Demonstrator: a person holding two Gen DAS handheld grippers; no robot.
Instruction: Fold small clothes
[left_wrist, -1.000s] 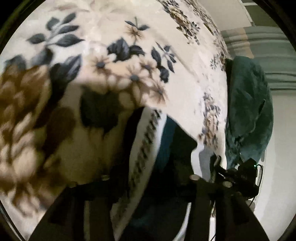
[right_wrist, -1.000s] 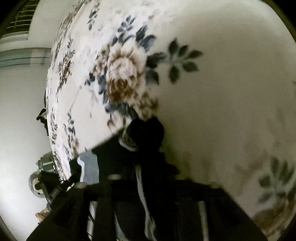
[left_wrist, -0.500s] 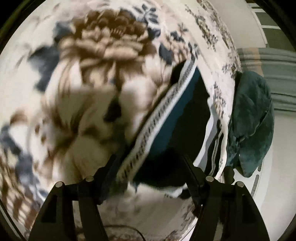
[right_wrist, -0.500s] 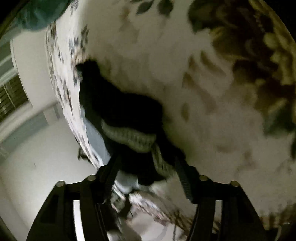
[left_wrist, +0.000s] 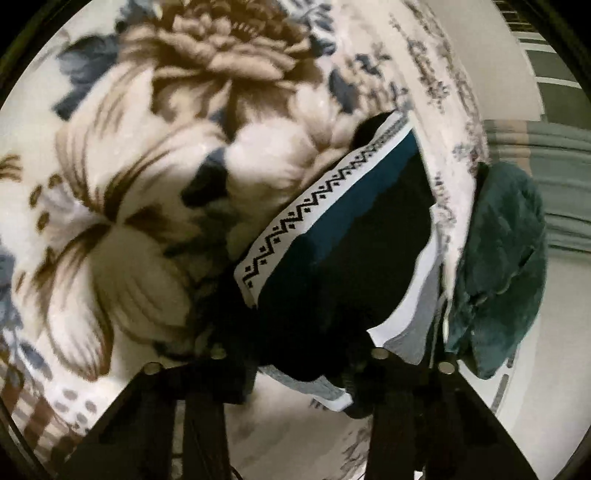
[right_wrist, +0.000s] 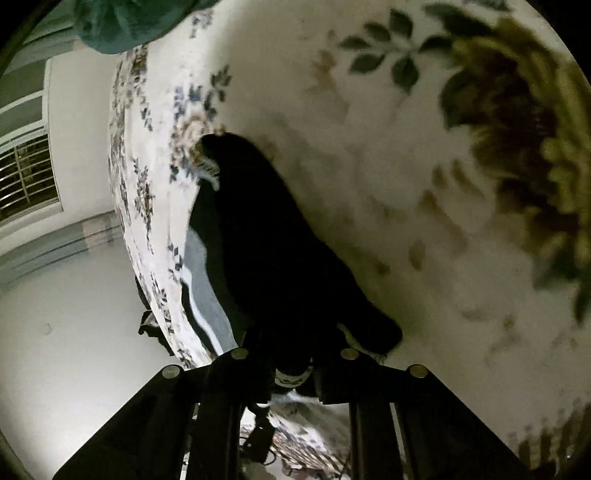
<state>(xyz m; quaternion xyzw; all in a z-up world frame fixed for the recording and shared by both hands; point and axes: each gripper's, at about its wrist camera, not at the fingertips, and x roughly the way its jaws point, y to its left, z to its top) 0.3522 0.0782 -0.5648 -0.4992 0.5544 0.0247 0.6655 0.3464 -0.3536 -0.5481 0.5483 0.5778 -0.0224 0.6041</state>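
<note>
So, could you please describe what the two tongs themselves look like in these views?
Both the left tongs and the right tongs are matte black, with flat angular arms widening toward the camera. Each carries four round silver studs near its fingers. No sleeves or markings are visible.

1. Dark garment (left_wrist: 354, 266): matt cloth w/ smooth woven zigzag band (left_wrist: 317, 206).
2. Floral blanket (left_wrist: 140, 177): soft, fuzzy cloth.
3. Teal throw (left_wrist: 502, 258): plush, velvety cloth.
4. Left gripper (left_wrist: 295, 365): matt black plastic, shiny metal screws.
</note>
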